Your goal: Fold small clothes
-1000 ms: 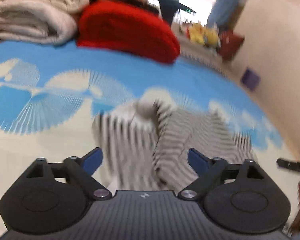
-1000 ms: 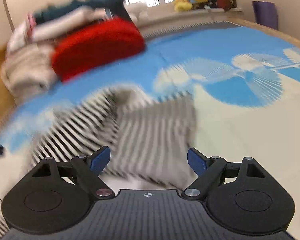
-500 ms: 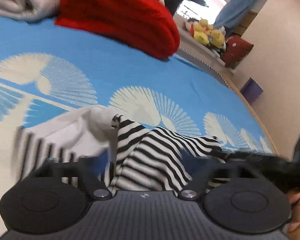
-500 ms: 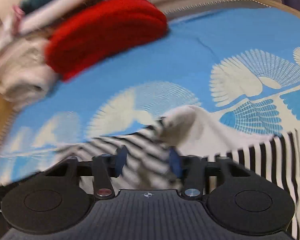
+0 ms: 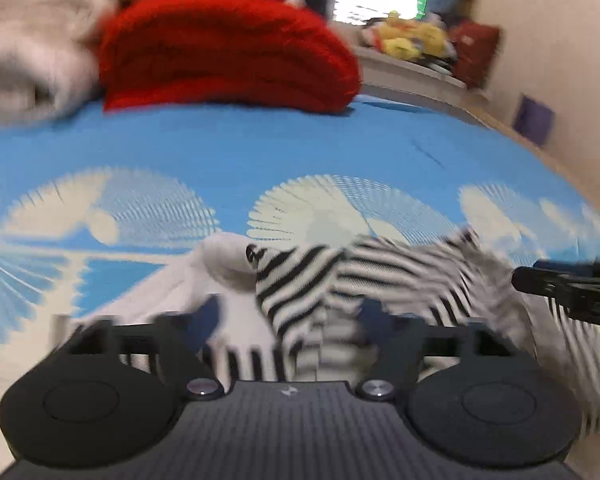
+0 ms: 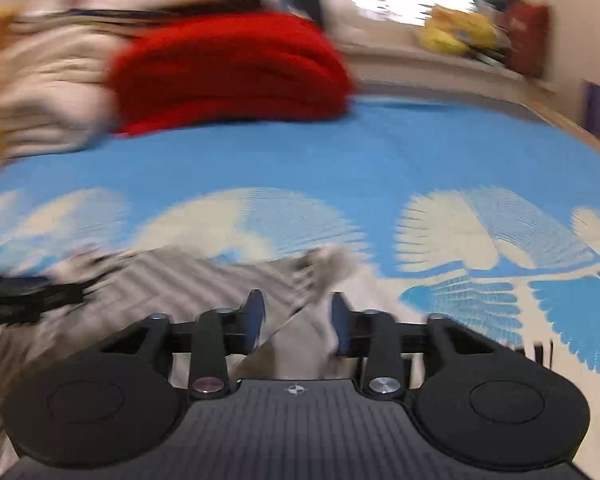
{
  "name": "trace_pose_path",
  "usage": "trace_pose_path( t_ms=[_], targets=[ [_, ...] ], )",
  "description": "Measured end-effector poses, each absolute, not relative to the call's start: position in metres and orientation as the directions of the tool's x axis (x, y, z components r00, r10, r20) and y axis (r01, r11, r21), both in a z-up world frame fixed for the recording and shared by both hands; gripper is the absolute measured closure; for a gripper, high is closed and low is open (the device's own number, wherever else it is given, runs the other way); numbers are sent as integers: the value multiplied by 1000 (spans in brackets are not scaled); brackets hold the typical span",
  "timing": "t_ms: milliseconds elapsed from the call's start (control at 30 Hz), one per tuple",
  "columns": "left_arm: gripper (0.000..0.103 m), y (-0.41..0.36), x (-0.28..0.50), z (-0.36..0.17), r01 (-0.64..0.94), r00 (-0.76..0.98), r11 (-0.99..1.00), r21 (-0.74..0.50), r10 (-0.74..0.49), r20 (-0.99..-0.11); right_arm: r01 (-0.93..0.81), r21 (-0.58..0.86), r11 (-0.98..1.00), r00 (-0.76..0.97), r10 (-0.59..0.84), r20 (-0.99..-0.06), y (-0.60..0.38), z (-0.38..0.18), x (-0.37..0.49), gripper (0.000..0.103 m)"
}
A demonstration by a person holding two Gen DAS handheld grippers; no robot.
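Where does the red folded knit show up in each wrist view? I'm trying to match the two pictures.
Left wrist: red folded knit sits top centre-left, at the far edge of the blue patterned mat.
Right wrist: red folded knit sits top centre-left too.
Shared landmark: the yellow plush toys, upper right in both.

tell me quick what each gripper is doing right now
Left gripper: open, its fingers either side of the striped garment, not clamped.
Right gripper: nearly closed around a fold of that garment; blur hides whether it truly grips.
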State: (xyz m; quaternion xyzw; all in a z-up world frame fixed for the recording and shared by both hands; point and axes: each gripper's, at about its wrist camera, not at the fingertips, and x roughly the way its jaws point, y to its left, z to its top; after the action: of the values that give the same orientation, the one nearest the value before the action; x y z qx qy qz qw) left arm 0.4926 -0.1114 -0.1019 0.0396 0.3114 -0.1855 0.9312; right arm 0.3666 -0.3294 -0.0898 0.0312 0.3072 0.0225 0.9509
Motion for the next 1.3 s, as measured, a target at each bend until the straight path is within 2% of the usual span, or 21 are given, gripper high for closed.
trace_pose_path(
  t_ms=[33, 67, 133, 167, 200, 233, 267, 333, 367, 433, 533, 633, 800, 900, 1300],
  targets=[
    [2, -114, 474, -102, 389, 757, 921, 27, -303, -578, -89, 60, 994, 780, 107, -616, -318, -95, 351, 61],
    [0, -118, 454, -106, 403, 780, 908, 114, -277, -561, -123, 42, 991, 750, 121, -650, -309, -103, 343, 61],
    [0, -132, 429, -124, 431, 800, 858, 281, -218, -559, -136, -54, 989, 689, 55, -723, -287, -131, 334, 60],
    [0, -140, 422, -137, 437, 800, 825, 359, -174, -574, -128, -104, 986, 741, 25, -671, -280, -138, 326, 57],
    [0, -144, 417, -145, 422, 816, 808, 411, -141, -560, -124, -160, 979, 752, -12, -659, -274, -138, 321, 54],
    [0, -143, 410, -144, 400, 833, 811, 427, -126, -539, -94, -180, 979, 742, -52, -669, -272, -129, 318, 54],
    [0, -144, 406, -135, 392, 822, 813, 431, -99, -561, -57, -153, 987, 723, -65, -687, -274, -115, 313, 53],
    [0, -133, 387, -106, 382, 809, 845, 374, -110, -577, 0, 18, 1000, 710, 13, -704, -290, -79, 288, 48],
    [0, -121, 369, -86, 371, 809, 870, 325, -131, -573, 34, 78, 996, 700, 32, -714, -296, -66, 274, 37],
    [0, -102, 335, -60, 369, 785, 897, 242, -162, -598, 91, 159, 983, 663, 59, -746, -302, -44, 235, 26],
    [0, -71, 272, -34, 353, 731, 927, 127, -188, -655, 147, 235, 961, 645, 87, -759, -296, -25, 169, 21],
    [0, -49, 206, -25, 319, 708, 946, 64, -193, -680, 205, 255, 945, 655, 61, -753, -280, -23, 105, 19],
    [0, -29, 107, -25, 280, 725, 957, 81, -155, -671, 210, 242, 947, 614, 65, -787, -251, -29, 23, 19],
    [0, -20, 64, -24, 258, 731, 965, 55, -157, -664, 197, 176, 964, 634, 11, -773, -233, -26, -16, 19],
    [0, -3, -16, -12, 228, 763, 973, 47, -148, -630, 132, 136, 982, 692, 8, -722, -201, -14, -92, 19]
  ],
)
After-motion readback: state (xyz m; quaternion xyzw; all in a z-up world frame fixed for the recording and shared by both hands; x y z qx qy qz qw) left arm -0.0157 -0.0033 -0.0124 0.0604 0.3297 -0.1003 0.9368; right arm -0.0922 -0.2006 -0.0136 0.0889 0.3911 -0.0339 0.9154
